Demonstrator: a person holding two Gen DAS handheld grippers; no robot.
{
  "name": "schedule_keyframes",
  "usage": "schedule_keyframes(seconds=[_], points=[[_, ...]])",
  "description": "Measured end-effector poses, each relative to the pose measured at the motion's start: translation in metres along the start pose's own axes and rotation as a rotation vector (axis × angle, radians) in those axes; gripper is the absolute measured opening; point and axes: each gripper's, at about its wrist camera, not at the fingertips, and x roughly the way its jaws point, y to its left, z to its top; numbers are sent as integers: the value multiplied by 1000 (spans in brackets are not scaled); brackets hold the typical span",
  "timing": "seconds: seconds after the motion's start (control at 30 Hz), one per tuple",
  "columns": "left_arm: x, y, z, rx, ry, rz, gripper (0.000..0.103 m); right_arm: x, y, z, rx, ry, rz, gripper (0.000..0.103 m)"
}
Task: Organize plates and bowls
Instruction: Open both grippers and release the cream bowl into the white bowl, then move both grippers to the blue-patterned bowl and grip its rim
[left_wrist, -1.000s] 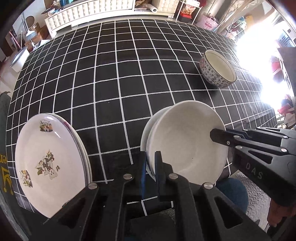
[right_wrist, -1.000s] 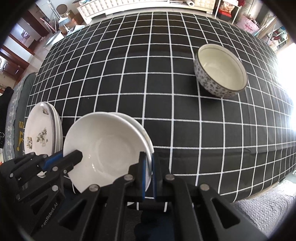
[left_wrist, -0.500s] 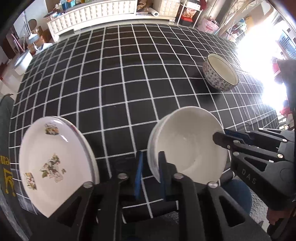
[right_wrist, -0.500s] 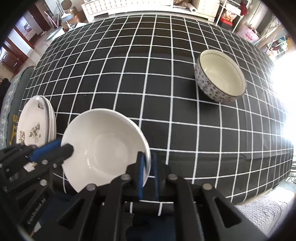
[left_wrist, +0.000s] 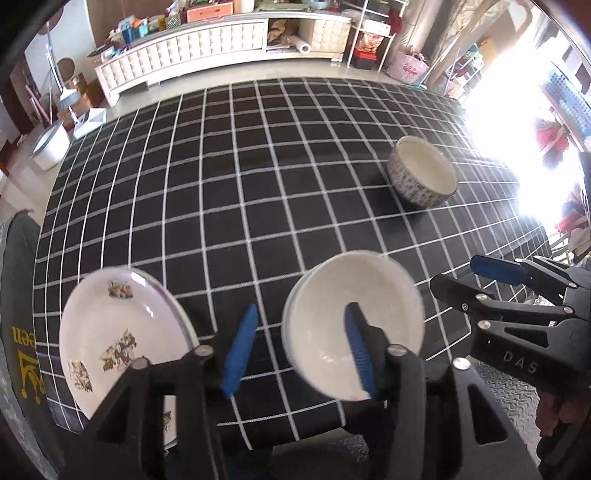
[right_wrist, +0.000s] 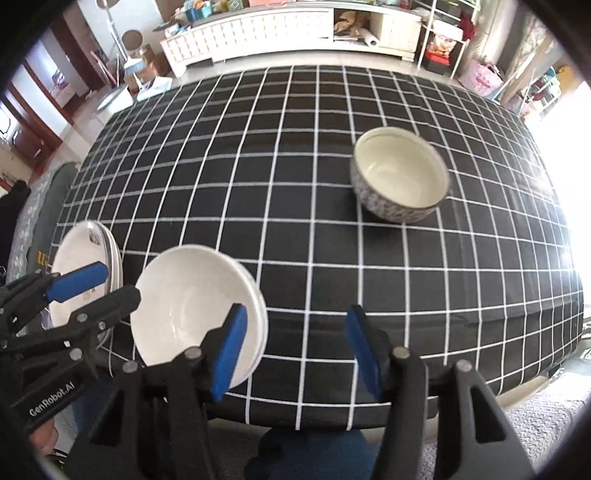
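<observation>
Left gripper (left_wrist: 301, 345): jaws spread wide, blue pads apart, holding nothing. Right-hand pad overlaps the inside face of the white bowls (left_wrist: 352, 325) in the left wrist view; whether it touches cannot be told. Left-hand pad sits over bare cloth between the white bowls and the floral plates (left_wrist: 122, 341).

Right gripper (right_wrist: 295, 350): also wide open, empty. Its left pad overlaps the near right rim of the white bowls (right_wrist: 192, 302); its right pad lies over bare cloth.

White bowls: nested stack, double rim visible in the right wrist view, resting near the front edge of the checked tablecloth (right_wrist: 258, 166). Exact count in the stack not clear.

Floral plates (right_wrist: 79, 258): stacked, just left of the white bowls, at the front left corner of the cloth. Partly covered by the left gripper in the right wrist view.

Patterned bowl (right_wrist: 400, 175): upright, alone, well apart toward the far right of the cloth, dark speckled outside, pale inside.

Writing: "DAS" on the right gripper's body in the left wrist view; "GenRobot.AI" on the left gripper's body in the right wrist view. Yellow letters "een" on dark fabric at the left edge, rest cut off.

Strong glare at the right washes out that side. Background shelving blurred.
</observation>
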Motion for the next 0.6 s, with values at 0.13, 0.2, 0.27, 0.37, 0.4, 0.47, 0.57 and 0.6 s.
schedule_keyframes(seconds=[0.13,0.2,0.27,0.37,0.4,0.47,0.57,0.6], points=[[-7,-22,17,41,-17,1,55,-12,-16,4,20,-30,2,61],[-10,-33,29,59,-23,-5,55,-16,-28,9,36,-40,6,61],[-13,-44,41,62,-24,-17,55,-20,-43,16,83,-43,31,61],[-12,-58,58,72,-24,-43,55,-23,-62,22,126,-52,56,61],[-6,-67,66,73,-23,-43,55,-23,-67,25,131,-55,50,61],[-2,-74,75,81,-22,-43,55,-24,-77,30,144,-65,44,61],[11,-83,90,93,-10,-45,55,-23,-96,37,175,-78,54,61],[17,-86,95,89,-1,-56,55,-21,-100,39,182,-82,55,61]])
